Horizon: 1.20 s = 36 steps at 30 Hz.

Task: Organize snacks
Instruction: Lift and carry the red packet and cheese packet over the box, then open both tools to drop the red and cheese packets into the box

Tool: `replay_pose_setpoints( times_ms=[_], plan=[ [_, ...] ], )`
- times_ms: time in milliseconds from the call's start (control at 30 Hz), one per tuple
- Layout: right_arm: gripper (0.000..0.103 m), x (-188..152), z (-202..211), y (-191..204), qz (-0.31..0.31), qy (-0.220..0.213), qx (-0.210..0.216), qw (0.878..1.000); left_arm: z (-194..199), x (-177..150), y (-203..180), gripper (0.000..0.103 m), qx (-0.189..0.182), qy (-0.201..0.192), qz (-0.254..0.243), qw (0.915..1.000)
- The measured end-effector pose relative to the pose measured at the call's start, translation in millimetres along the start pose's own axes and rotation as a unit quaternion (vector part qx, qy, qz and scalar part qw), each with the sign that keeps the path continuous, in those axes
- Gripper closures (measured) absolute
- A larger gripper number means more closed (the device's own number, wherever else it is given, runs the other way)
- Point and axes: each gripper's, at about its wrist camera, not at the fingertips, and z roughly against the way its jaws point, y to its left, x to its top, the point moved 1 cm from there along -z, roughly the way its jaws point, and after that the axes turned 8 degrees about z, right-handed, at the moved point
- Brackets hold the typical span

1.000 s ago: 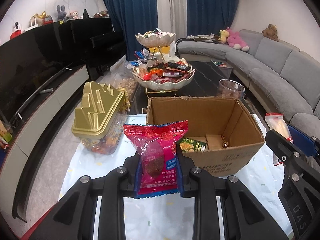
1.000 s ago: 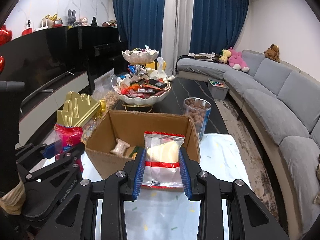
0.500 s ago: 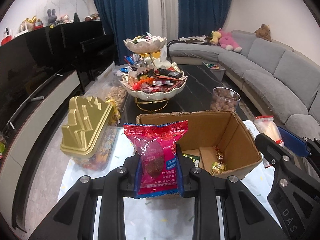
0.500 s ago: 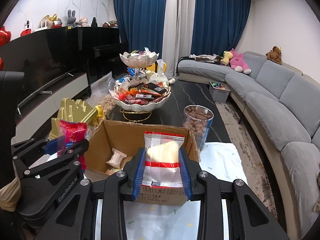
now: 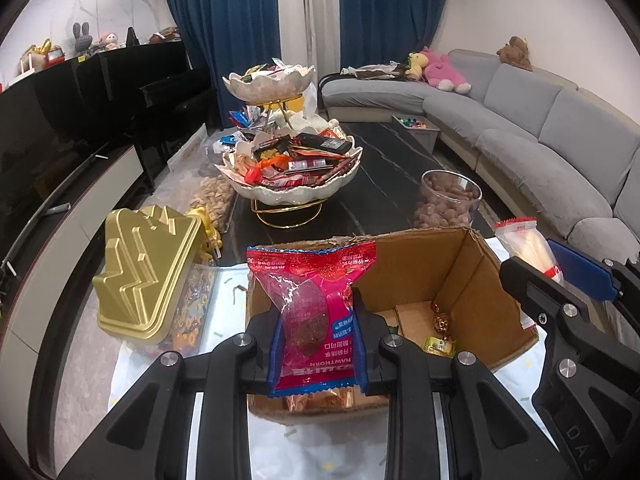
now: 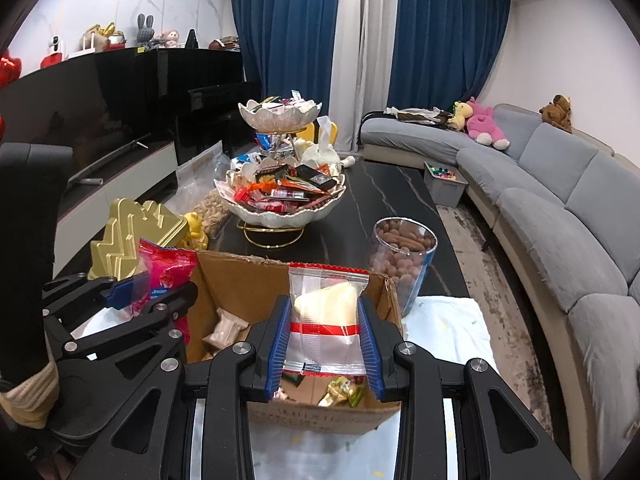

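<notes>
Home lounge: sofa (image 6: 560, 184), TV (image 6: 80, 116), curtains (image 6: 280, 40).

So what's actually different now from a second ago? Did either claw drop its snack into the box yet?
Not yet. Both grippers have moved forward over the cardboard box, which now sits nearer and lower in both views, its inside showing. The left gripper still clamps the red hawthorn packet; the right gripper still clamps the clear packet. Nothing was let go. The gold tin, snack bowls and nut jar stayed put.
</notes>
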Motion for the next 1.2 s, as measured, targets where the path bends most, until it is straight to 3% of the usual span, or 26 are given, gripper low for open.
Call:
replay_pose_setpoints(
  times_ms=[700,733,800,967,1200],
  plan=[
    [0.067,-3.1,-42.9,0.8,0.011,0.043,0.015,0.999,-34.0,-0.6,2.6,0.074,-0.016,0.021,-0.013,0.9996],
    [0.065,-2.9,-43.1,0.7,0.013,0.044,0.011,0.999,-34.7,-0.3,3.0,0.071,-0.014,0.021,-0.012,0.9996],
    [0.048,-2.7,-44.2,1.0,0.014,0.045,0.007,0.999,-35.2,-1.4,5.1,0.063,-0.008,0.024,-0.010,0.9996],
    [0.036,-3.2,-39.7,-5.5,0.005,0.043,-0.004,0.999,-30.9,-2.4,11.5,0.043,0.001,0.021,0.001,0.9998],
    [0.032,-1.8,-32.5,-10.2,-0.001,0.042,-0.015,0.999,-20.2,-0.5,13.8,0.031,0.013,0.007,-0.002,0.9999]
  ],
)
